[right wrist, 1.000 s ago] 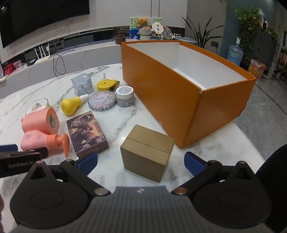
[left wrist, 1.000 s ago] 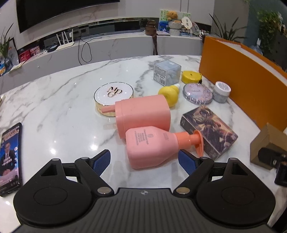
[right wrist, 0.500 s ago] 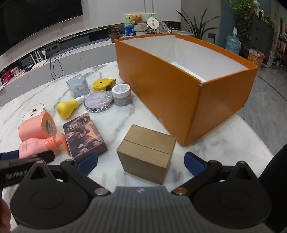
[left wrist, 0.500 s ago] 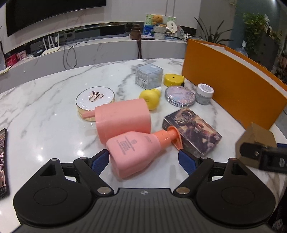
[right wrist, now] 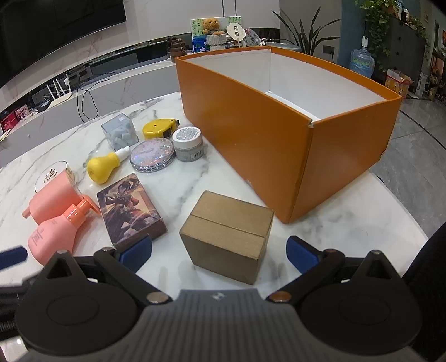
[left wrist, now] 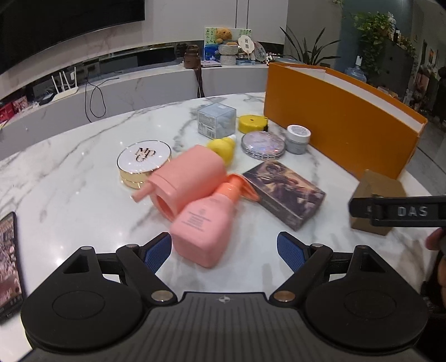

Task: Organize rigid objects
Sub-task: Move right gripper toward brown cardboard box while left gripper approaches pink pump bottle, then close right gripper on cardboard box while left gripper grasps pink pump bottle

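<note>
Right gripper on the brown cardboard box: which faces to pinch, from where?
Pinch the cardboard box across its two flat side walls, coming level from the near side. The right gripper is open and already flanks it; the walls look parallel.

white marble table (right wrist: 228,178), grey veining, glossy with ceiling light reflections. behind it a long curved marble counter (left wrist: 145,83) along the wall. large dark screen (left wrist: 55,30) mounted above on a pale marbled wall. white router (left wrist: 65,89) with upright antennas on the counter, a black cable (left wrist: 94,97) looping down its front. teddy bear (right wrist: 210,25) and small decorative pieces clustered mid-counter, a brown pot (right wrist: 177,47) beside them. potted plant (right wrist: 309,30) with long leaves to the right. teal wall, dark shelving with trailing greenery (right wrist: 390,16). blue water jug (right wrist: 362,62) on a grey tiled floor (right wrist: 418,133).
</note>
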`<state>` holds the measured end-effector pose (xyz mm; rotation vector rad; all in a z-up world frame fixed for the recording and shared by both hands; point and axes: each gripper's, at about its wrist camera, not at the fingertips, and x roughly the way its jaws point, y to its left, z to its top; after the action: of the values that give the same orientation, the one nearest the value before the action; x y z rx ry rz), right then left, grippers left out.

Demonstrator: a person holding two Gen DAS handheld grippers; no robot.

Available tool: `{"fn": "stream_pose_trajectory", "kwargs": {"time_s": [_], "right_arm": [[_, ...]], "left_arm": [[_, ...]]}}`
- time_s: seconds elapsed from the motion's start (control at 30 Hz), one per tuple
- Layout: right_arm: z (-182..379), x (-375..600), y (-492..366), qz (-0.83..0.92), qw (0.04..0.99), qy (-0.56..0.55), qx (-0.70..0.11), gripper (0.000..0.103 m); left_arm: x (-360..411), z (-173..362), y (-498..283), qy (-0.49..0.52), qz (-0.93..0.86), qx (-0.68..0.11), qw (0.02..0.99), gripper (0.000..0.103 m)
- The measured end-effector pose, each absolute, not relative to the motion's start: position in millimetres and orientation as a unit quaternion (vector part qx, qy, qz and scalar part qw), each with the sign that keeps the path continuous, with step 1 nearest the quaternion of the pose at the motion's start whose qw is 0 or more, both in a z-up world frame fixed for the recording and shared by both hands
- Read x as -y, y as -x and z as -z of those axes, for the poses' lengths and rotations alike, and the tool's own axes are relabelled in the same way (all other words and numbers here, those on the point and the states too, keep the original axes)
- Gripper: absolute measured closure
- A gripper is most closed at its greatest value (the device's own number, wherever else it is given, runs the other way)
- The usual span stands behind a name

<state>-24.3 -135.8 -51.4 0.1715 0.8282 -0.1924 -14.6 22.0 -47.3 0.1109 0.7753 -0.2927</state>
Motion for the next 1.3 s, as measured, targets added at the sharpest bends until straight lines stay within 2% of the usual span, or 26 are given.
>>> {"fn": "stream_pose_trajectory", "kwargs": {"time_s": [0.3,0.83,1.3], "right_arm": [[54.8,125.9,20.6,0.080,0.914,-0.044,-0.395,0.003],[65.5,114.3,8.6,0.081,0.915,-0.005,-0.395,0.003],[71.5,115.7,0.2,0.093,0.910,-0.005,-0.405,0.003]], "left_arm": [[-9.0,61.9,9.4,-0.138,0.146,-0.331,0.922,0.003],[-13.3,66.5,-7.9,-0.153,0.200,-0.310,0.917,0.003],[-18.3,58.7,21.4,-0.161,0.219,-0.327,0.905,0.003]]}}
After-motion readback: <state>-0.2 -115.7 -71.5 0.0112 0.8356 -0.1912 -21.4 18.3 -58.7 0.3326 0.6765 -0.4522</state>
